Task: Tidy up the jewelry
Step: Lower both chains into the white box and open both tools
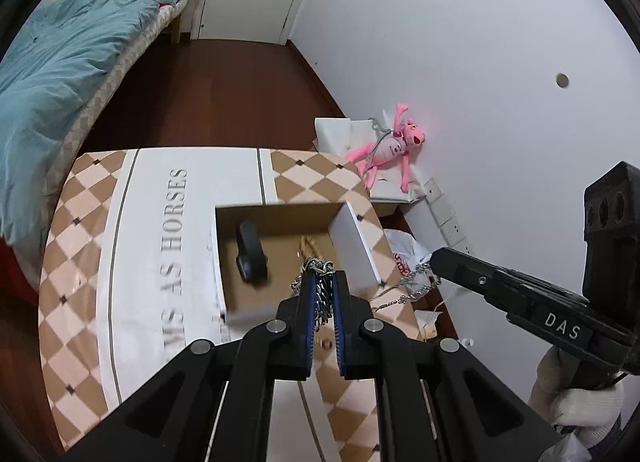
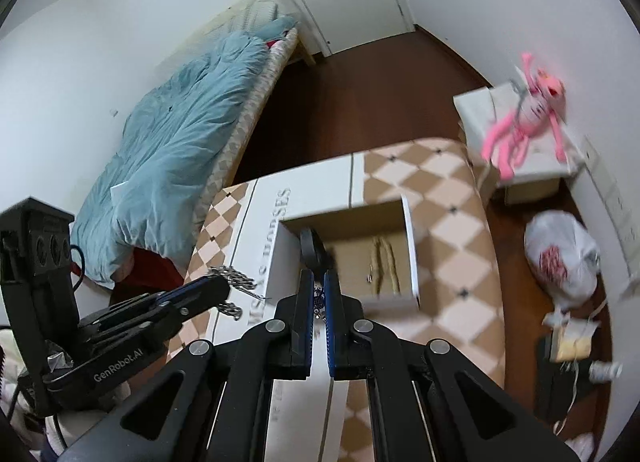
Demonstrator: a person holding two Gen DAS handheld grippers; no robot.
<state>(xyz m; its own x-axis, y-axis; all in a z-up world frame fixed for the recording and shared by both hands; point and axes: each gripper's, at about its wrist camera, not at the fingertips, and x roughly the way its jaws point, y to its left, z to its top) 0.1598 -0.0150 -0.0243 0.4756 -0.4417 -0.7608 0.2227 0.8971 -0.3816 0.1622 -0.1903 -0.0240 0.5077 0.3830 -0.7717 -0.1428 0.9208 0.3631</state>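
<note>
**Chain stretched between two grippers at the box**

The left gripper [image 1: 323,282] pinches a bunch of the silver chain [image 1: 320,294]; the right gripper [image 2: 316,294], jaws nearly pressed together, appears to pinch its other end. Just ahead of both sits the open cardboard box [image 1: 280,221], holding a black watch [image 1: 250,254] and a gold chain [image 1: 309,244]. Best approach: bring both ends over the opening, lower so the slack pools inside, then release.

Your left tool [image 1: 323,282] is clamped on a bundle of silver chain [image 1: 320,294], held above the open cardboard box [image 1: 280,221] on the checkered tabletop [image 1: 88,246]. A strand runs right to your right tool [image 1: 436,258], which pinches it. Inside the box lie a black watch [image 1: 251,256] and a gold chain [image 1: 309,245].
</note>
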